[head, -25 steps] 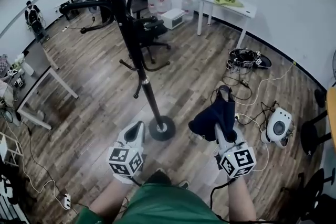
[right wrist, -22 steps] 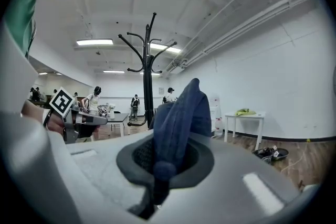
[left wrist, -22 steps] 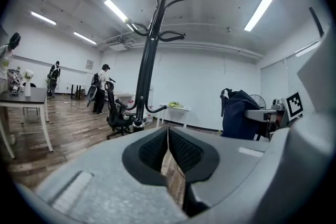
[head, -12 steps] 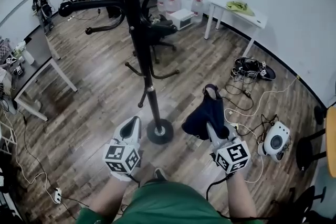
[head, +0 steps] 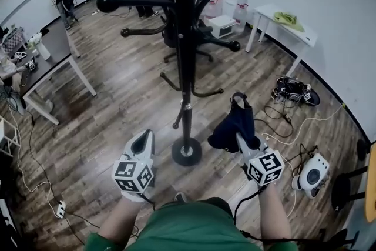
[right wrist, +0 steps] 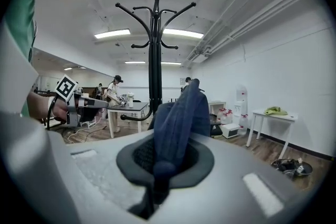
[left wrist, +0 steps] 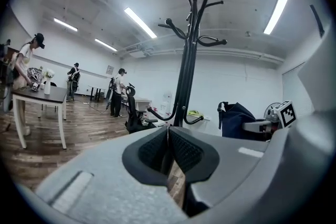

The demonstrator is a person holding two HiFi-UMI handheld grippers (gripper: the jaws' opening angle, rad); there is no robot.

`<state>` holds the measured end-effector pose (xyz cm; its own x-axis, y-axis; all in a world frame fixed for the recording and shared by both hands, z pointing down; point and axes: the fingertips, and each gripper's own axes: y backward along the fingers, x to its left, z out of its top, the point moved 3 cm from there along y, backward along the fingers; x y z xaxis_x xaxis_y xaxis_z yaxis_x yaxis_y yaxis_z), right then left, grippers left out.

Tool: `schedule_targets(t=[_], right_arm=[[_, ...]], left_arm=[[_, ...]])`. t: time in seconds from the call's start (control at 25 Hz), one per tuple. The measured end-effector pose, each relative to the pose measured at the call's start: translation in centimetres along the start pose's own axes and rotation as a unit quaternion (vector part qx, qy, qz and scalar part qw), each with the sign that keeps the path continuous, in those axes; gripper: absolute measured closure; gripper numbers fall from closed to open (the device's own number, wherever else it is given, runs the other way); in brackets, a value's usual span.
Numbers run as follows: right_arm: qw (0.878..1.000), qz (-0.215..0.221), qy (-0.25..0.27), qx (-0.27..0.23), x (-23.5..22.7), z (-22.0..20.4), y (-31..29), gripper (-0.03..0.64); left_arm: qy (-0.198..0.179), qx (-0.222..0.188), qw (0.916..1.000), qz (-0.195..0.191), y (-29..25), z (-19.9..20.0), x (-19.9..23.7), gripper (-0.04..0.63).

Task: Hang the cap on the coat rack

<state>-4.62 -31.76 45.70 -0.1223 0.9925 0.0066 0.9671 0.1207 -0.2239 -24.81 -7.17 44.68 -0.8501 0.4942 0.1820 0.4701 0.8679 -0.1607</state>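
A tall black coat rack (head: 182, 67) stands on a round base (head: 187, 151) straight ahead, its curved hooks spreading out at the top. My right gripper (head: 241, 139) is shut on a dark blue cap (head: 235, 126), which hangs up and forward from the jaws just right of the pole. In the right gripper view the cap (right wrist: 181, 118) fills the jaws, with the rack (right wrist: 153, 60) behind it. My left gripper (head: 147, 137) is left of the base, shut with nothing in it. The left gripper view shows the rack (left wrist: 185, 76) and the cap (left wrist: 239, 118) to its right.
A black office chair (head: 202, 38) stands behind the rack. A white table (head: 282, 23) with a green cloth is at the back right, a grey desk (head: 56, 59) at the left. Cables (head: 294, 91) and a white device (head: 311, 173) lie on the floor at right. People stand far back left.
Both grippers and the head have come closer to the coat rack, which now stands nearer and more central. The cap stays gripped in the right gripper.
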Motion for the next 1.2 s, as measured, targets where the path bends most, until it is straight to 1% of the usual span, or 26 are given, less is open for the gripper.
schedule_targets(t=[0.16,0.32,0.6,0.76,0.88,1.0,1.2], right_arm=[[0.999,0.038,-0.015,0.004,-0.9,-0.8,-2.0,0.606],[0.996,0.084,-0.021,0.004,-2.2,-0.9,-3.8,0.606],[0.987,0.156,-0.027,0.031,-3.7,-1.6,-6.4,0.606],[0.982,0.177,-0.043,0.047,-5.1,-2.6,-7.5,0.606],[0.977,0.199,-0.050,0.059,-5.8,-3.3,-8.4,0.606],[0.972,0.214,-0.064,0.070,-6.7,-4.3,-9.5,0.606],[0.967,0.221,-0.091,0.085,-8.2,-5.7,-12.0,0.604]], left_arm=[[0.006,0.002,0.9993,0.036,0.7,-0.5,1.5,0.581],[0.012,-0.008,0.9974,0.071,1.2,-0.3,1.4,0.581],[0.032,-0.017,0.9903,0.134,2.2,-0.5,0.3,0.581],[0.034,-0.018,0.9881,0.149,2.3,-0.7,-1.2,0.581],[0.033,-0.020,0.9850,0.168,3.0,-0.8,-1.9,0.581],[0.033,-0.022,0.9807,0.191,4.2,-1.0,-2.4,0.581],[0.038,-0.023,0.9705,0.237,6.6,-1.6,-2.5,0.581]])
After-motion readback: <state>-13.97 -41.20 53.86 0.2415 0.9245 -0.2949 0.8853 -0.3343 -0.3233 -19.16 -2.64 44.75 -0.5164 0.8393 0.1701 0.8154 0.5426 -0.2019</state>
